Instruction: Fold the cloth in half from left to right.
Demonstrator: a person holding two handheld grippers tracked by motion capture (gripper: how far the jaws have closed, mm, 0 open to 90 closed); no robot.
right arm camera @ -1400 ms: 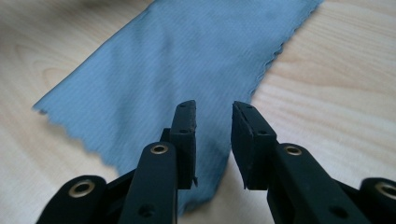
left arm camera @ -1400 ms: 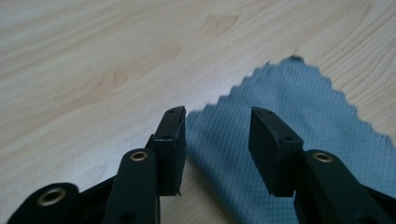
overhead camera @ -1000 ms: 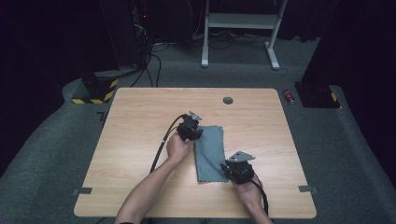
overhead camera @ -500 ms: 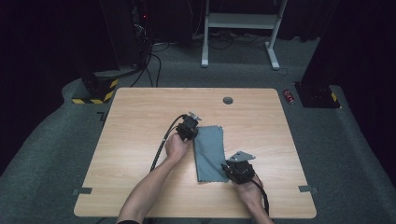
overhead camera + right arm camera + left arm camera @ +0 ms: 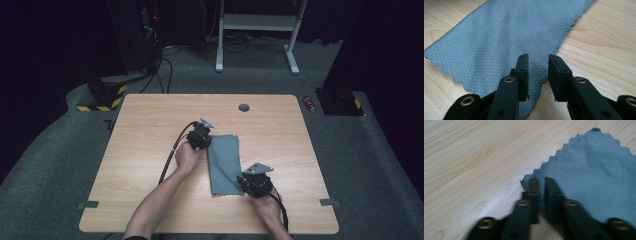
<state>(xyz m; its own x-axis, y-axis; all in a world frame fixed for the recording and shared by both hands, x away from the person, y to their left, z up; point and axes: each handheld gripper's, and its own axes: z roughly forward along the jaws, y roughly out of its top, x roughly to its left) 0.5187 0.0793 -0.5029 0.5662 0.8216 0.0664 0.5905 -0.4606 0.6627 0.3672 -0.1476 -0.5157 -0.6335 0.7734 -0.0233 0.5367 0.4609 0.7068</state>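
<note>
Beyond both grippers: bare wooden table (image 5: pixel 140 150) with a small round grommet (image 5: pixel 244 107) at its far edge; nothing lies between jaws and cloth.
Cloth: grey cloth (image 5: pixel 225 162), waffle weave, zigzag edges, flat between the two grippers.
Left gripper (image 5: pixel 541 185): at the cloth's far-left corner, jaws nearly closed over its edge, a narrow gap remains.
Right gripper (image 5: pixel 538 65): at the near-right corner, jaws apart above the edge.
Hands: left hand (image 5: pixel 187 155) and right hand (image 5: pixel 265 205) reach from the near side.
</note>
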